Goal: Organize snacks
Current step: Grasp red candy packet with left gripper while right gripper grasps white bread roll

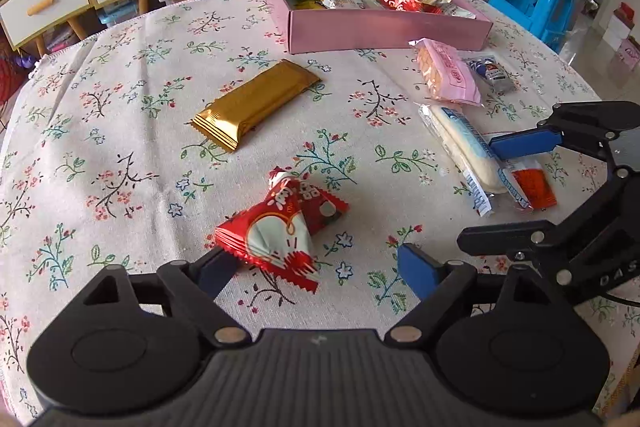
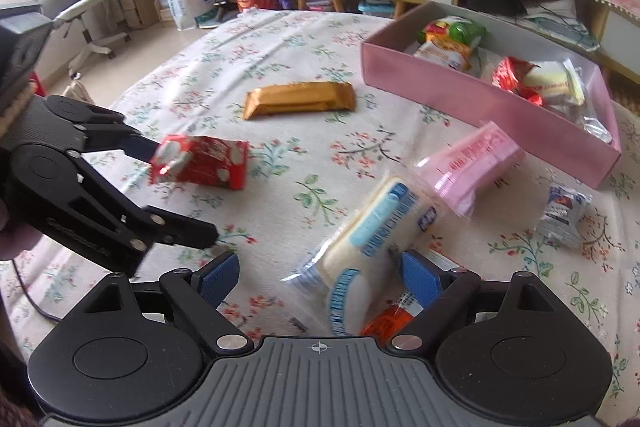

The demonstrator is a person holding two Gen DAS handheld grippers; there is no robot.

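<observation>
Red snack packet [image 1: 286, 227], lower centre, lies between the spread, unclenched left gripper [image 1: 316, 273]. Right gripper [image 2: 318, 277], likewise released, straddles the white-blue packet [image 2: 372, 227]. Pickup step; next: clench, carry to pink box [image 1: 384, 29], upper frame.

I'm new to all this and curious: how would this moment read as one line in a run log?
left gripper: open around red snack packet | right gripper: open over white-blue snack packet | pink box: partly filled
</observation>
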